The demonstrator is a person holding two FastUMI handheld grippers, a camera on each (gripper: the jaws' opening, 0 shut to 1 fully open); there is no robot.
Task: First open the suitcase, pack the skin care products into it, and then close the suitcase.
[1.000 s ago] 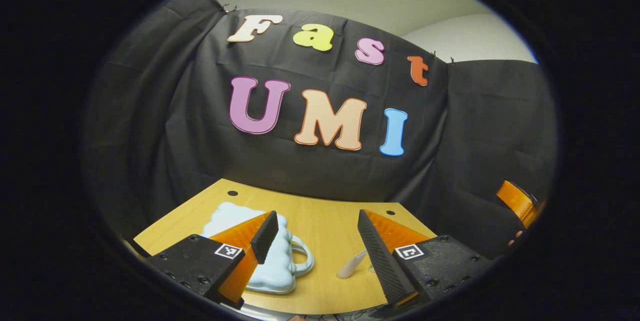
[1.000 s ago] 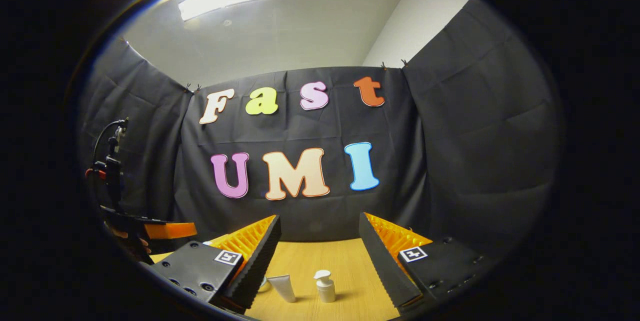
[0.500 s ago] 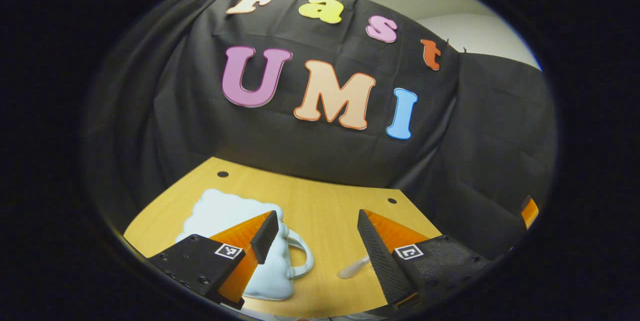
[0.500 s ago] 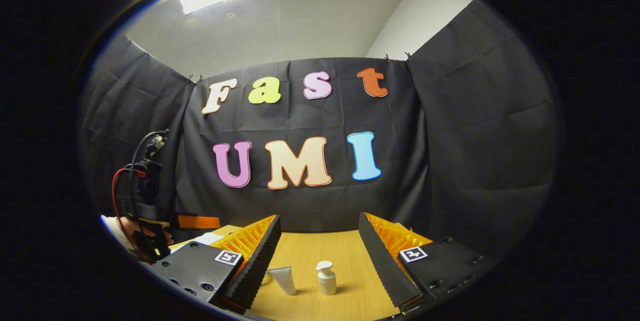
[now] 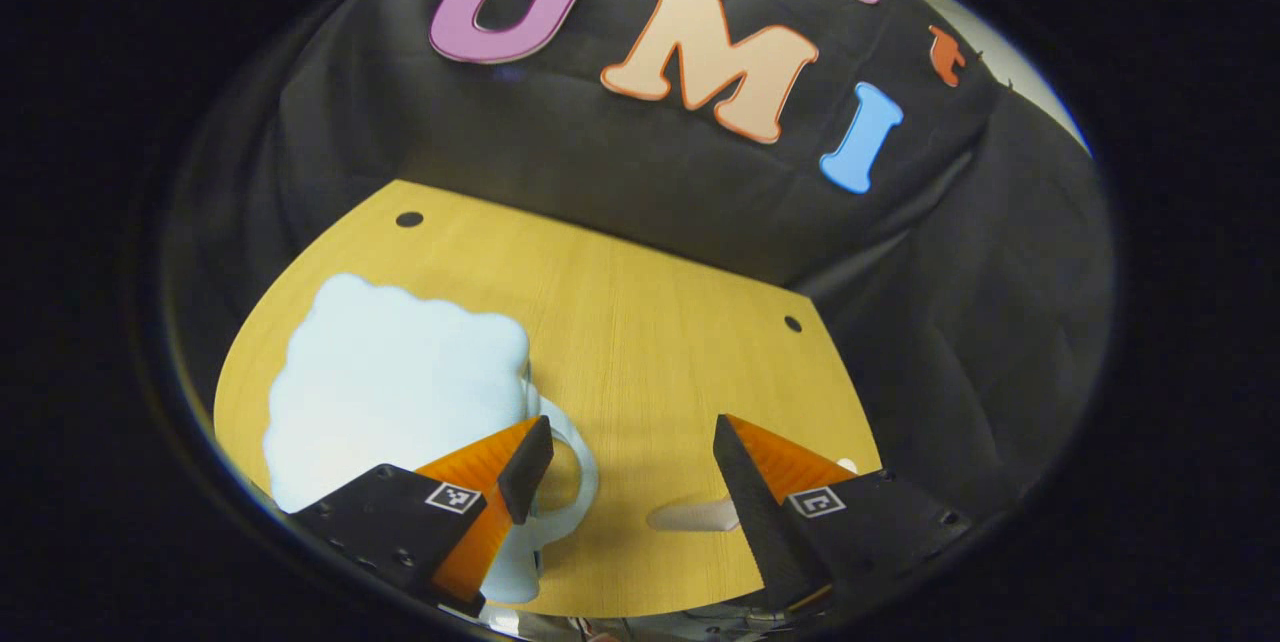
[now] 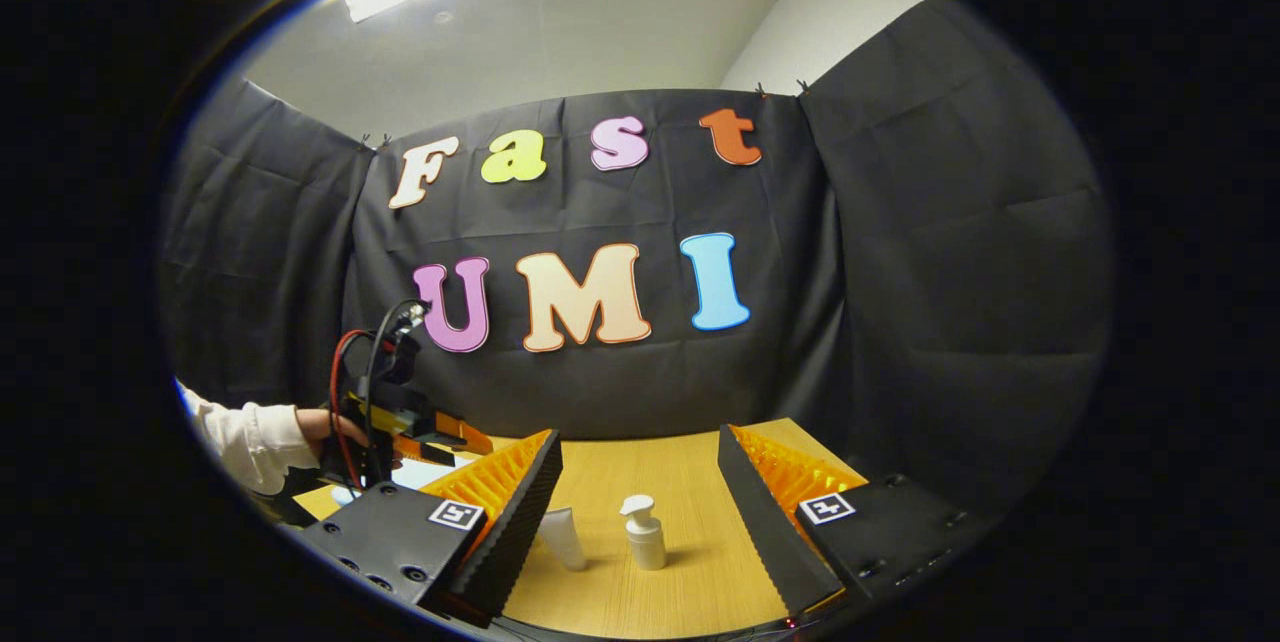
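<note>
A pale blue, cloud-shaped suitcase [image 5: 390, 372] lies shut on the wooden table [image 5: 660, 322], its loop handle [image 5: 582, 467] pointing right. My left gripper [image 5: 632, 442] hangs open above the table, one fingertip over the handle, nothing held. A white tube [image 5: 690, 515] lies flat by the other finger. In the right gripper view, my right gripper [image 6: 640, 447] stands open and empty. Beyond its fingers stand a white pump bottle [image 6: 643, 534] and the white tube [image 6: 563, 537]. The left gripper [image 6: 400, 422] shows farther left, held by a hand in a white sleeve [image 6: 250, 437].
Black cloth walls close off the table's back and right sides. Two small round holes [image 5: 409, 219] mark the table's far edge. Red and black cables [image 6: 345, 372] loop above the left gripper. Bare wood lies between suitcase and products.
My left gripper has tipped downward and come closer over the suitcase, which now looks larger. In the right gripper view the left gripper and hand have moved in toward the table.
</note>
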